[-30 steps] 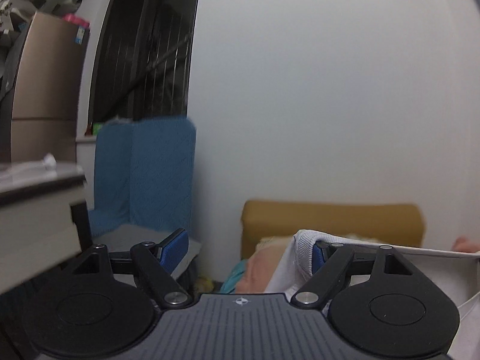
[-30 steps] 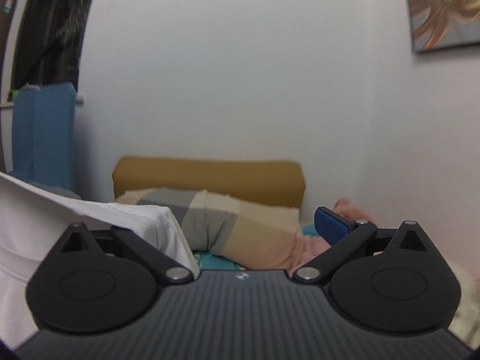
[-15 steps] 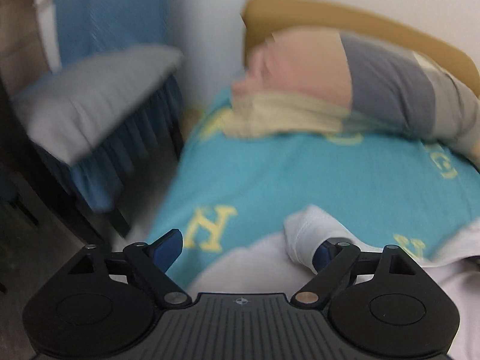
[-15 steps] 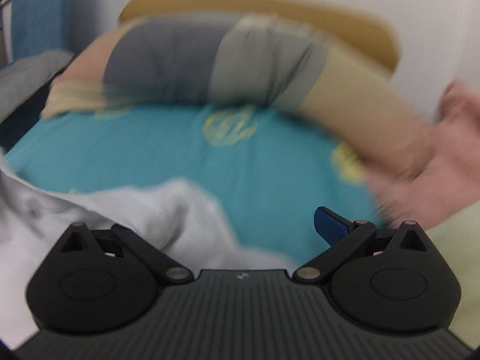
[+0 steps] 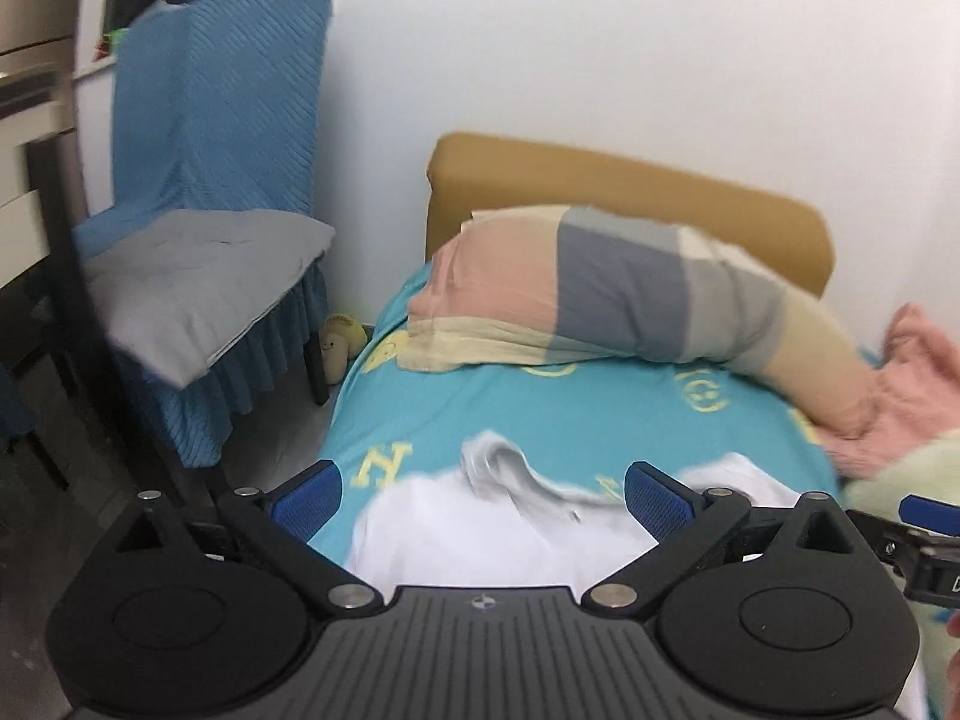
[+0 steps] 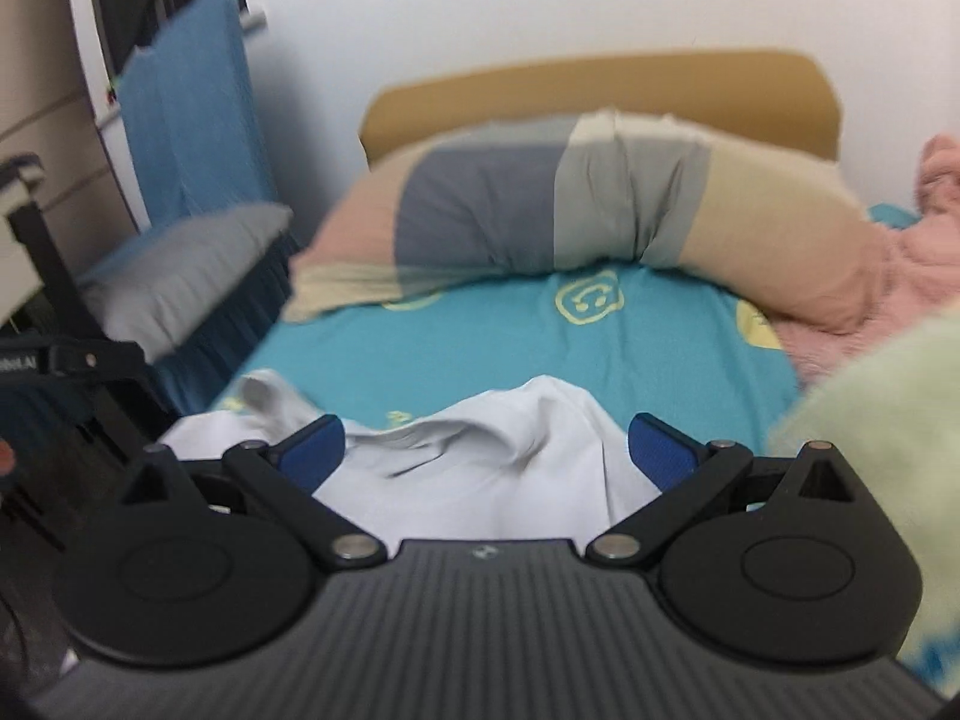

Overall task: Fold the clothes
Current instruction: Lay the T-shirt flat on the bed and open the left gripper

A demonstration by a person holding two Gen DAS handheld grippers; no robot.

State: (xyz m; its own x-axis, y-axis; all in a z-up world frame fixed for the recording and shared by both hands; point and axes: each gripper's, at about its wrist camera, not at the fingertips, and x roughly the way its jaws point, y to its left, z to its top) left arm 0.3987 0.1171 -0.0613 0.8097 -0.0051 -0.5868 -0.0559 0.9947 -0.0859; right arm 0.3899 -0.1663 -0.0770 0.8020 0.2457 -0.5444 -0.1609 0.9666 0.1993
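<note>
bedroom in a home. bed (image 5: 540, 420) with turquoise printed sheet, tan padded headboard (image 5: 630, 192), colour-block pillow (image 5: 600, 300), pink blanket (image 5: 912, 384); beside it a chair (image 5: 210, 192) under blue cover, grey cushion (image 5: 198, 276); plain white wall (image 5: 600, 30).

Your white shirt (image 5: 480, 534) on a turquoise sheet (image 5: 576, 420) with yellow letters and smiley prints, pillow (image 5: 624, 294) in pink, grey and cream blocks, tan headboard (image 5: 600, 186), pink blanket (image 5: 912, 384), blue ribbed chair cover (image 5: 222, 102), grey cushion (image 5: 198, 276), your black grippers' blue pads (image 5: 651, 495).
</note>
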